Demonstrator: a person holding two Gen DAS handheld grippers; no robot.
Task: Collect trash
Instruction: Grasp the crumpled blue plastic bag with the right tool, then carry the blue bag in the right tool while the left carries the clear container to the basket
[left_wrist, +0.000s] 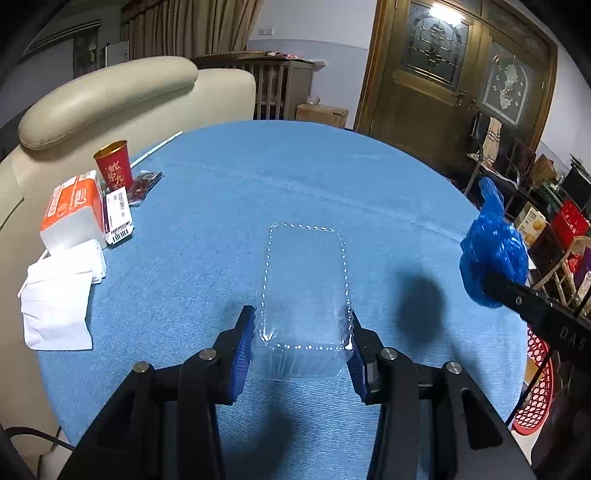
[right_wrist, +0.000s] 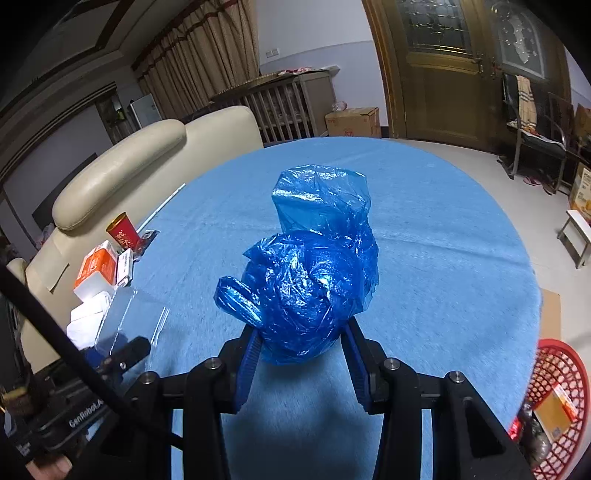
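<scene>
My left gripper (left_wrist: 303, 332) is shut on a clear plastic tray (left_wrist: 304, 288), held above the blue tablecloth (left_wrist: 258, 184). My right gripper (right_wrist: 301, 339) is shut on a crumpled blue plastic bag (right_wrist: 306, 273), also lifted off the table. In the left wrist view the same blue bag (left_wrist: 491, 251) hangs at the right edge of the table. In the right wrist view the clear tray (right_wrist: 125, 317) shows faintly at lower left. A red basket (right_wrist: 561, 406) holding a small box stands below the table at the lower right.
At the table's left edge lie a red paper cup (left_wrist: 114, 168), an orange and white tissue pack (left_wrist: 74, 214), white napkins (left_wrist: 59, 295), a barcode-labelled packet (left_wrist: 118, 214) and a straw (left_wrist: 157, 149). A beige sofa (left_wrist: 110, 92) sits behind.
</scene>
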